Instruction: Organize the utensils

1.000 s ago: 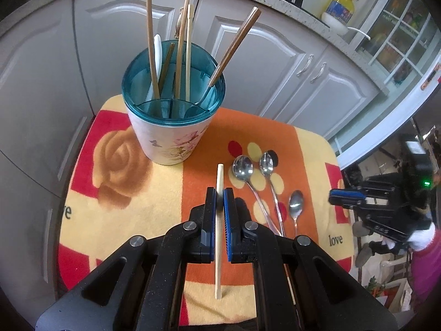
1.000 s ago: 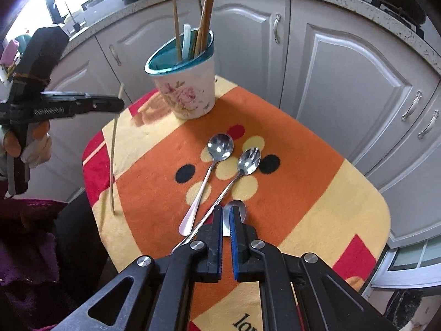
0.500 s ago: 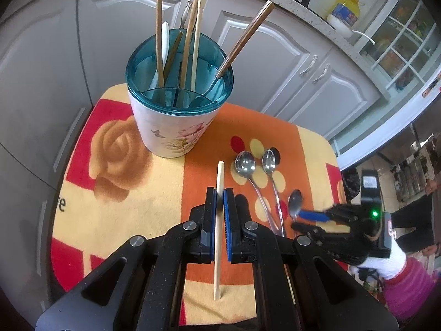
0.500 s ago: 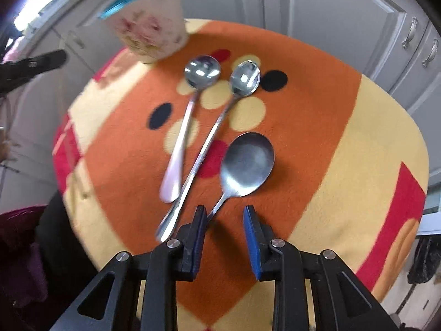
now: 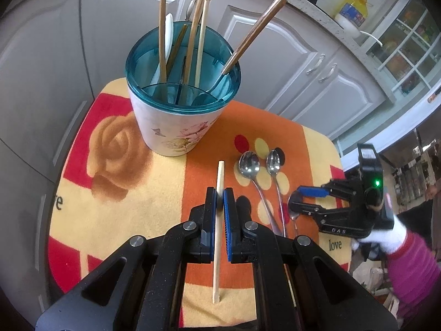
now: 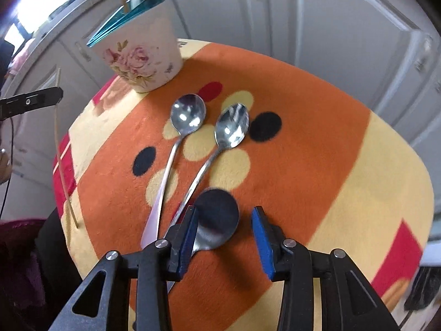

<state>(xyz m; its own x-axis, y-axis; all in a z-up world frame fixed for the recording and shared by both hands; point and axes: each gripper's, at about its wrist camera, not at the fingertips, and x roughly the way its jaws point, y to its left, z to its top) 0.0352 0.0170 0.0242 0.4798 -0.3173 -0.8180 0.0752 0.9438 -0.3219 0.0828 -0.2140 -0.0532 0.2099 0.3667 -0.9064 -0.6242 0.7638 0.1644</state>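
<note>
Tongs of the right hand [image 6: 224,237] sit at the bottom of the right wrist view, their jaws opening, with the bowl of the large spoon [image 6: 216,220] between them but no pad pressing on it. That spoon lies directly under these tongs; its handle runs back toward the camera beneath the left jaw, so the long axis follows the tongs' own line. The right hand is plainly the nearer one.

Just left of it, two smaller spoons [image 6: 176,149] [image 6: 220,143] lie side by side on the cloth-covered worktop [image 6: 344,165], handles slanting to the lower left; the nearer handle passes close beside the left jaw and could, I judge, get caught in a grasp.

Left tongs [image 5: 219,204] are pressed together on a pale chopstick [image 5: 217,248], held lengthwise, its lower end at the cloth.

Farther up, the floral utensil cup [image 5: 179,115] stands upright with chopsticks and handles leaning inside, well apart from the spoons.
</note>
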